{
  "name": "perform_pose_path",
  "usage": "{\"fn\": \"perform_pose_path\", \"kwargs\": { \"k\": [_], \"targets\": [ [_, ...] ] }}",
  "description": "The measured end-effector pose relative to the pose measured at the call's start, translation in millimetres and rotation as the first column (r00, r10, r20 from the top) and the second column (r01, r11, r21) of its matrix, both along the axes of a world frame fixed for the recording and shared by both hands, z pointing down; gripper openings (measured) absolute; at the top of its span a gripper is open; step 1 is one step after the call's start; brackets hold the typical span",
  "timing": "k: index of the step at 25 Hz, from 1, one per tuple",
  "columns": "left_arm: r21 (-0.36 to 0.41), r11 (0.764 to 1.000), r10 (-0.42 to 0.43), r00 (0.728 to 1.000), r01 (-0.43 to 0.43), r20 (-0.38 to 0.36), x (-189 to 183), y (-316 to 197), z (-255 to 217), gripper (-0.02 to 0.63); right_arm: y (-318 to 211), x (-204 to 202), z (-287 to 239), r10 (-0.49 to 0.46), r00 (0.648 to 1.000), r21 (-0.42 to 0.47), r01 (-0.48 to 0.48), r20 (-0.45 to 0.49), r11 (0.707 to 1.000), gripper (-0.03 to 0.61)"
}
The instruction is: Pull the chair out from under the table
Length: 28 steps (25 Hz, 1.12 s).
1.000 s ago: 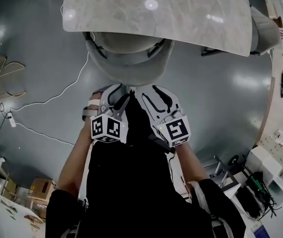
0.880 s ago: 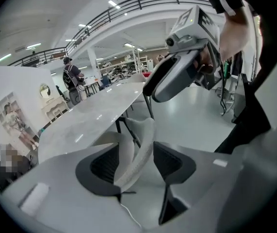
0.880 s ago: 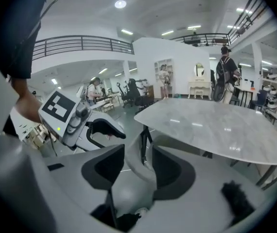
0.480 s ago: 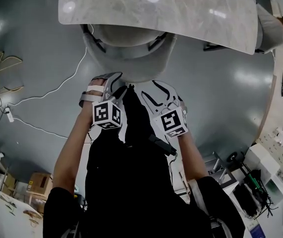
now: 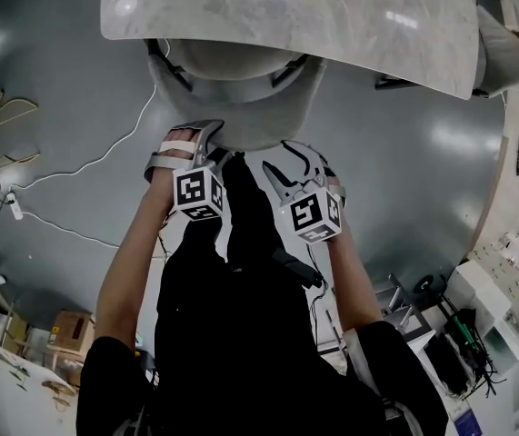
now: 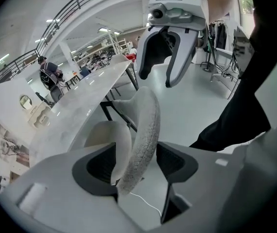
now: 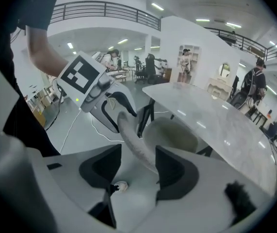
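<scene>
A grey fabric chair stands tucked under the marble table, with only its curved backrest sticking out. My left gripper is at the backrest's left part and my right gripper is at its right part. In the left gripper view the backrest rim runs between the jaws of the left gripper, with gaps on both sides. In the right gripper view the rim lies between the jaws of the right gripper, whose pads do not press on it. Both pairs of jaws have just been opening.
A white cable trails over the grey floor to the left of the chair. A second chair stands at the table's right end. Cardboard boxes sit at the lower left, and work benches line the right side.
Both grippers have sunk toward the chair's backrest and rolled. Their jaws have spread wider and now straddle the rim.
</scene>
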State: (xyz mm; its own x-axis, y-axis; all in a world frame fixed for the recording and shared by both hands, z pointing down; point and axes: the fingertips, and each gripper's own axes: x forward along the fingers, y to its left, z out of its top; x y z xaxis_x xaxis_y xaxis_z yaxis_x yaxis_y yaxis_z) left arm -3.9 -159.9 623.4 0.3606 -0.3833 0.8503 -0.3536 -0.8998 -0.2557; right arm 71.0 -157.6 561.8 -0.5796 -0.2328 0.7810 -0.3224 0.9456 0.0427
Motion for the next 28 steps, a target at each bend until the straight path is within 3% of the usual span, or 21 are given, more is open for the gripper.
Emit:
{"fn": "perform_pose_path", "kwargs": {
  "k": [11, 18, 28],
  "targets": [
    [-0.037, 0.999, 0.017, 1.000, -0.017, 0.003, 0.2, -1.2, 9.2, 0.242, -10.4, 4.8, 22.9, -0.158, 0.977, 0.103, 0.173, -0.140, 0.980, 0.230],
    [-0.032, 0.998, 0.058, 0.998, -0.058, 0.012, 2.3, 3.3, 11.0, 0.183, -13.0, -0.2, 41.9, -0.290, 0.929, 0.094, 0.318, -0.231, 0.943, 0.233],
    [-0.030, 0.995, 0.097, 0.995, -0.096, 0.020, 4.6, 6.7, 12.6, 0.134, -19.4, -6.4, 75.2, -0.439, 0.833, 0.087, 0.492, -0.336, 0.866, 0.236]
  ]
}}
